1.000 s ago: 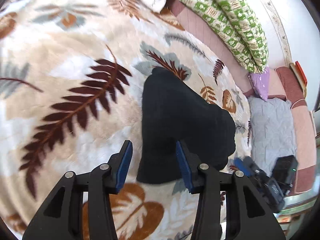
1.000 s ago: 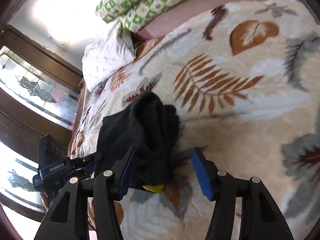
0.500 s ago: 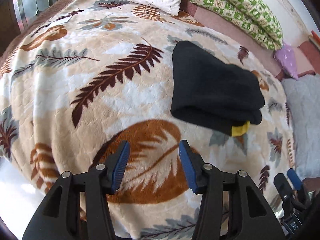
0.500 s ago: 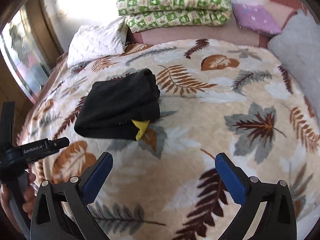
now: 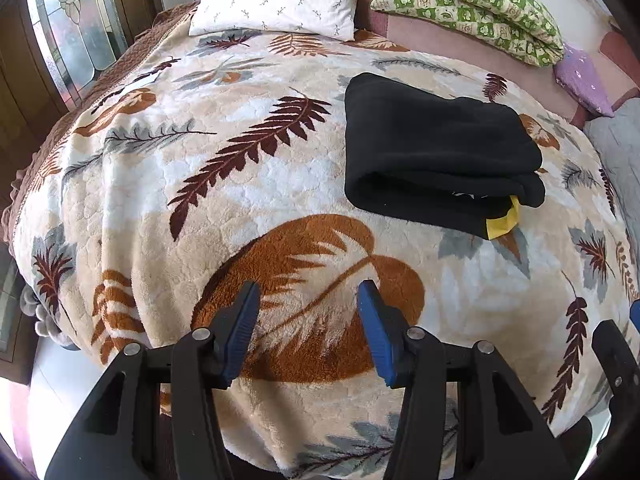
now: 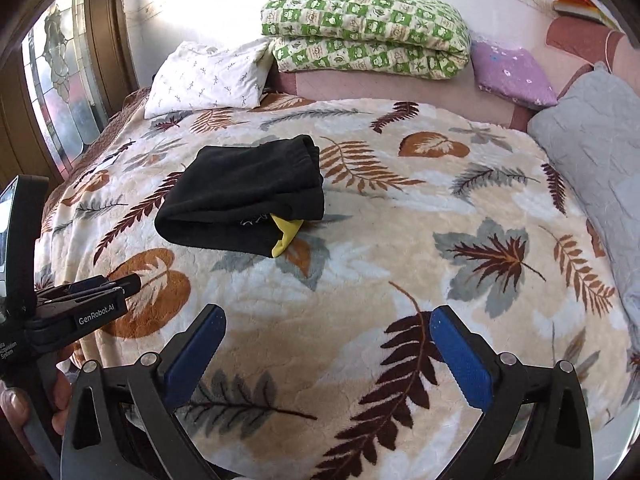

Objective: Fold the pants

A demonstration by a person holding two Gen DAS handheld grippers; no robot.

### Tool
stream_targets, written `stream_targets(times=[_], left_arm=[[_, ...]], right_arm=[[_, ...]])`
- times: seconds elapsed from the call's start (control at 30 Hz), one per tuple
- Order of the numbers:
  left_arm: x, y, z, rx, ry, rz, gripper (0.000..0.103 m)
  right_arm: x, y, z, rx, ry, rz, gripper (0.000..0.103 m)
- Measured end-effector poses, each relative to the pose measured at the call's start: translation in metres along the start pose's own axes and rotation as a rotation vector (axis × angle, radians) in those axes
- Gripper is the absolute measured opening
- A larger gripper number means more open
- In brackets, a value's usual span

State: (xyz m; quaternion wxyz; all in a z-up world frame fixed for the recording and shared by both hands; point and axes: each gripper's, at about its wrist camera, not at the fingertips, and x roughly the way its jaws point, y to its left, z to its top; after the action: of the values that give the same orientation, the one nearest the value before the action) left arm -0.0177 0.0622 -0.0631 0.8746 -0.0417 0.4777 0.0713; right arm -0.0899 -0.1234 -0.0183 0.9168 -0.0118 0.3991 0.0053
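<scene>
Bed surface: plush cream fleece blanket (image 6: 360, 280) printed with rust, maroon and grey fern leaves, covering a wide bed.
Left gripper (image 5: 308, 320): black plastic arms with ribbed blue pads (image 5: 240, 332); jaws partly apart after a slight widening, nothing between them, only a large rust leaf print of the blanket beneath.
Right gripper (image 6: 328, 348): same build, blue textured pads (image 6: 460, 364); jaws have just swung to their widest, released, empty, above the blanket's near edge.
Hand (image 6: 24, 412): bare fingers wrap the left tool's black handle at the right view's lower left corner.
Pants (image 6: 244, 196): black soft fleece pair folded into a thick rounded rectangular bundle, lying free on the blanket left of centre, well apart from both grippers; a yellow fabric tab (image 6: 286, 234) pokes from its near corner.
Head of bed: white pillow with small twig print (image 6: 208, 76), folded green-and-cream checked quilt (image 6: 368, 36), lilac cushion (image 6: 512, 74), grey quilted pad (image 6: 592, 128).
Left wall: dark wood frame with leaded patterned glass (image 6: 56, 92).
</scene>
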Motion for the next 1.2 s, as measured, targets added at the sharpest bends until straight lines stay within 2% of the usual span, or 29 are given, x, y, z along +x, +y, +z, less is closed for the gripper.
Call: stream_targets(times=[0.17, 0.63, 0.87, 1.2], left_arm=[[-0.005, -0.005, -0.003, 0.023, -0.037, 0.023, 0.05], [-0.01, -0.004, -0.005, 0.013, -0.058, 0.022, 0.05], [-0.016, -0.011, -0.004, 0.059, -0.073, 0.039, 0.05], [-0.029, -0.017, -0.001, 0.067, -0.105, 0.008, 0.05]], right_arm=[[0.001, -0.001, 0.001, 0.002, -0.002, -0.004, 0.103], [0.005, -0.013, -0.002, 0.06, 0.0, 0.012, 0.103], [0.005, -0.011, -0.003, 0.054, 0.003, 0.007, 0.103], [0.003, -0.01, -0.002, 0.05, -0.012, -0.006, 0.103]])
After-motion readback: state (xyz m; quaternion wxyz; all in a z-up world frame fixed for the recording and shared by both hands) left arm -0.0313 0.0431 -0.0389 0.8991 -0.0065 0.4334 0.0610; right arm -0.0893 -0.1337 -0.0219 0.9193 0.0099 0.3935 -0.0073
